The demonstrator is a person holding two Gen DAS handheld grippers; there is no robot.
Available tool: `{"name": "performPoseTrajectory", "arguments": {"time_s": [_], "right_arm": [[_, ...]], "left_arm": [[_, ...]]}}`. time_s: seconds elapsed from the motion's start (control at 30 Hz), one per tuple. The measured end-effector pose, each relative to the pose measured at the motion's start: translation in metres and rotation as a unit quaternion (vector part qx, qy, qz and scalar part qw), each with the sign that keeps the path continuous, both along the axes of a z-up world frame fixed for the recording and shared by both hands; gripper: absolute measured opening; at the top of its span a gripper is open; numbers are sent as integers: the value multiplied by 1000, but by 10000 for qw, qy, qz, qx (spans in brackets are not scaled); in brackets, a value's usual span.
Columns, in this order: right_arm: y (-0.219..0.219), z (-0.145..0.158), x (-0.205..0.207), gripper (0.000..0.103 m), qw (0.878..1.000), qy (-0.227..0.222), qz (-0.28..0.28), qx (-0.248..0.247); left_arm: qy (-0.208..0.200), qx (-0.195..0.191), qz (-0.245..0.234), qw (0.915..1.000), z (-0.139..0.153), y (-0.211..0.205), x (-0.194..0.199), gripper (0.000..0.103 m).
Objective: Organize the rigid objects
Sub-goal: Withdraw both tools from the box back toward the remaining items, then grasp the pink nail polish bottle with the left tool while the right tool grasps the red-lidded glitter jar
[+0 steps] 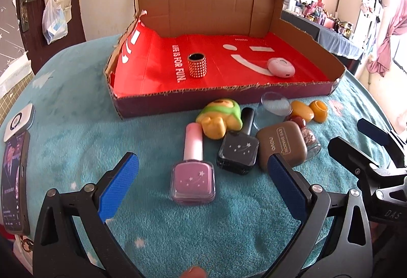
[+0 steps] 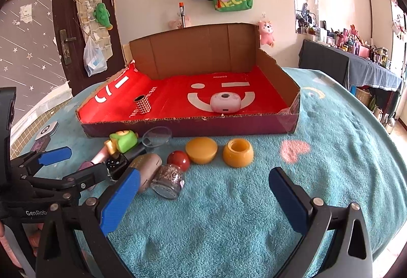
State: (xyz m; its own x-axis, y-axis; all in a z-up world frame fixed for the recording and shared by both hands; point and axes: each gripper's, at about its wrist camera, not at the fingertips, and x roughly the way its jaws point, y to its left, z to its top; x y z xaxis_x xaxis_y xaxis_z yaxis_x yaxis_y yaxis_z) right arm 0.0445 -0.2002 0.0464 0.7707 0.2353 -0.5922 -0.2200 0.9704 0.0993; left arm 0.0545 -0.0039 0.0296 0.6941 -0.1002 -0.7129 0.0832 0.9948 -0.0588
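A cardboard box [image 1: 193,103] lined in red holds a studded gold ring holder [image 1: 197,65] and a pink round device [image 1: 281,67]. In front of it on the teal blanket lie a pink nail polish bottle [image 1: 193,176], a black nail polish bottle [image 1: 237,153], a brown eyeshadow case [image 1: 281,148], a green and yellow toy [image 1: 221,119], a clear lid [image 1: 274,106], an amber jar [image 2: 238,152] and its lid [image 2: 201,150], a red ball [image 2: 178,160] and a glitter jar [image 2: 168,181]. My left gripper [image 1: 204,172] is open around the pink bottle. My right gripper [image 2: 204,182] is open over bare blanket.
A phone [image 1: 15,183] and a white gadget [image 1: 19,122] lie at the blanket's left edge. A door with hanging bags stands at the back left, and a cluttered dark table [image 2: 351,61] at the right. Bare blanket spreads to the right of the jars.
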Motion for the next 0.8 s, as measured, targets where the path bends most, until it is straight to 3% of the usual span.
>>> {"name": "performPoseTrajectory", "arguments": {"time_s": [0.53,0.8], "right_arm": [[11,-17,3,103,9994,222,72,-267],[18,-31,10,97,9981,415,61,-461]], "left_arm": [[187,-109,74,9997,-15,9,0,103],[225,-75,211,9995,-19,16,2,103]]}}
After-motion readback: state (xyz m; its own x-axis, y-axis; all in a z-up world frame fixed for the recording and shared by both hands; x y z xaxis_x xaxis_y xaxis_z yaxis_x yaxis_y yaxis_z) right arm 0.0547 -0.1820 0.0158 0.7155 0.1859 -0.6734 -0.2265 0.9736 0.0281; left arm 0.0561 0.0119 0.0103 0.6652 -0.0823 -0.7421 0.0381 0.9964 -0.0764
